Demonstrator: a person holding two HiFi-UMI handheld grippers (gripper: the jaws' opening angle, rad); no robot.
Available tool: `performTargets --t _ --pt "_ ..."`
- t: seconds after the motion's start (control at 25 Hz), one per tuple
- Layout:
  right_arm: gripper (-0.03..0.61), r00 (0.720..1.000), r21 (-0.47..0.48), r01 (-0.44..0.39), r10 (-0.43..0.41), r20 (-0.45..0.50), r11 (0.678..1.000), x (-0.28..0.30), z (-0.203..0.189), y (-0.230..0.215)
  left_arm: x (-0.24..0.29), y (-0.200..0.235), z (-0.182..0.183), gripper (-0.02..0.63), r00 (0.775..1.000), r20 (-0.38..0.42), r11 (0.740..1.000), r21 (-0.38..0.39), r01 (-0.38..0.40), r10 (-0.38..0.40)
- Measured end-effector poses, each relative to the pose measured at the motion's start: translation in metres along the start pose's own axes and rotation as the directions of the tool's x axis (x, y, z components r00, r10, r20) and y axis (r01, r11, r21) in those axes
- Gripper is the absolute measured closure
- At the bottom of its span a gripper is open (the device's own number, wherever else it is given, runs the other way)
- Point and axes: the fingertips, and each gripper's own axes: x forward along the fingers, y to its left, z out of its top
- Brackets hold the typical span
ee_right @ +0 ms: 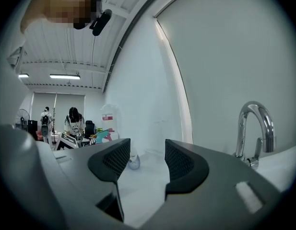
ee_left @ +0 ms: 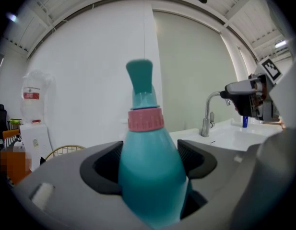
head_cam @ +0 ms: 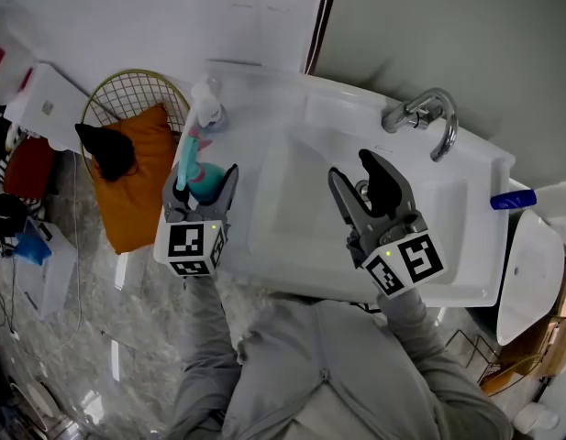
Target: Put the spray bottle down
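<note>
The left tool (head_cam: 204,187) is clenching the spray bottle (ee_left: 150,169) by its teal body, one jaw pressing on each side below the pink collar. The bottle is standing upright in that grip, with its teal nozzle pointing up. In the head view it is hanging at the left edge of the white sink (head_cam: 466,278), between the basin and a wire basket (head_cam: 127,88) that is holding an orange cloth (head_cam: 136,191). No view is showing whether its base is touching anything.

The right tool (head_cam: 354,177) is hovering over the sink basin with its jaws spread apart and nothing sitting between them (the right gripper view is showing only bare white sink in the gap). The chrome faucet (head_cam: 433,115) is rising behind it, well apart from the spray bottle. A small clear container (head_cam: 207,104) is sitting on the sink's back left corner, just beyond the bottle.
</note>
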Motion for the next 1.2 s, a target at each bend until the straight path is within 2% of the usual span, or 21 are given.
performTargets --t 1.2 --pt "0.354 0.998 -0.002 0.006 -0.006 -0.064 1.000 0.024 -0.020 -0.021 0.049 0.034 -0.040 0.209 0.997 -0.024 0.997 -0.018 -0.075 0.074"
